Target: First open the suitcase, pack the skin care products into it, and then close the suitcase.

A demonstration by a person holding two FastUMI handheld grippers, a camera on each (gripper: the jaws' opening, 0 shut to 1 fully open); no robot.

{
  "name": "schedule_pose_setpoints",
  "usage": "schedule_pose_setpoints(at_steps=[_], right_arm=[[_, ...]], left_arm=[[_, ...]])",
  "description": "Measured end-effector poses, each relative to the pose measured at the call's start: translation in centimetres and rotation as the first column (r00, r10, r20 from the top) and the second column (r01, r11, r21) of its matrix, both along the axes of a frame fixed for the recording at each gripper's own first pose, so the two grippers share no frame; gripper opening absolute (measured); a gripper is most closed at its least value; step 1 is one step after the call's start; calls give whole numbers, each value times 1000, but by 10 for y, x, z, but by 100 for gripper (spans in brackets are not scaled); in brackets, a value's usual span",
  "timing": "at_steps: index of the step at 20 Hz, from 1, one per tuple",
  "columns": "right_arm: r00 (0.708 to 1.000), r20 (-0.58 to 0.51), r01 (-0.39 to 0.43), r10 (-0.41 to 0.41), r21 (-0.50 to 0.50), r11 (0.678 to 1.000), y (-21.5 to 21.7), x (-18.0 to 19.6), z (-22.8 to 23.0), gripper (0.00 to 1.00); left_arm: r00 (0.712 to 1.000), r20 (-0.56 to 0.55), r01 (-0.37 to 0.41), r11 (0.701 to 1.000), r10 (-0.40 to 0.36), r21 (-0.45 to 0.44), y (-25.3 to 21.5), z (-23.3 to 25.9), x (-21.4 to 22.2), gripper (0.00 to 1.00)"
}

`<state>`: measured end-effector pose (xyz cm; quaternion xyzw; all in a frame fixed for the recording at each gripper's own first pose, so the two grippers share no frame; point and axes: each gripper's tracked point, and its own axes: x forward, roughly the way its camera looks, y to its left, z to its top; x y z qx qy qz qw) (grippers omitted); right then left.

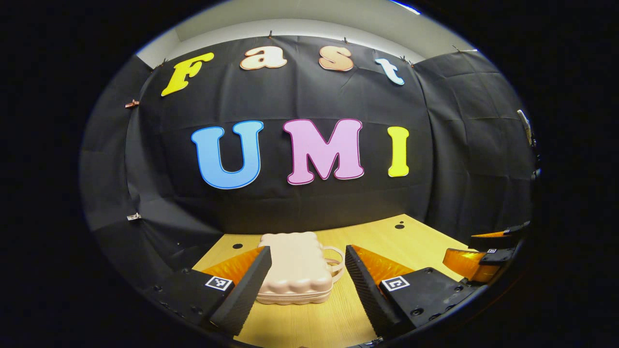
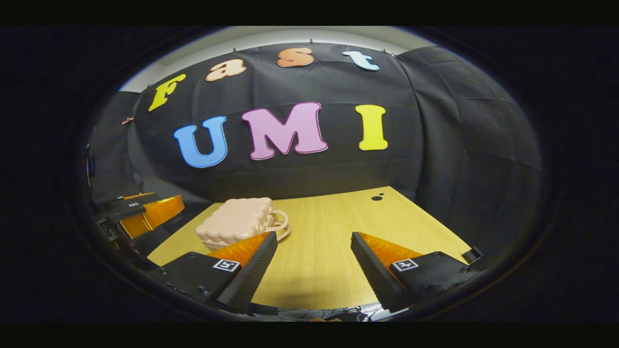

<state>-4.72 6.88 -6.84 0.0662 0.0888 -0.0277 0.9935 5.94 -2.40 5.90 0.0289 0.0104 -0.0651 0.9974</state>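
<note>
In the left gripper view, the left gripper (image 1: 307,280) has its two fingers spread wide apart and grips nothing. Between them, farther along the table, lies the pale pink hard-shell suitcase with a scalloped edge (image 1: 295,268), flat on its side with the lid down. Its looped handle (image 1: 335,263) points toward that gripper's right-hand finger. The left-hand finger overlaps the case's near corner in this view; whether it actually touches the shell is hard to judge, though it looks to be just in front of it.

The light wooden table (image 1: 314,324) carries the case, with a few small dark holes in its surface near the far edge.

In the right gripper view, the right gripper (image 2: 314,270) is likewise wide open and empty, poised over bare tabletop. The suitcase (image 2: 237,222) sits off to its left, partly behind that finger. The left gripper (image 2: 145,212) appears at the far left edge of this view, near the case.
</note>
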Motion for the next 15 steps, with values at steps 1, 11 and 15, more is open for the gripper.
schedule_pose_setpoints(at_steps=[1,11,15], right_arm=[[1000,-7,1,-1,2,1000,-1,0,-2,98],[999,-49,4,-3,12,1000,-3,-9,-15,98],[998,-56,5,-4,19,1000,-5,-11,-16,100]], left_arm=[[1000,-2,5,1000,-5,5,-2,-1,-1,96],[1000,-3,27,999,-27,-27,-11,1,-4,99],[1000,-29,9,999,-9,-34,-5,-9,-8,99]])
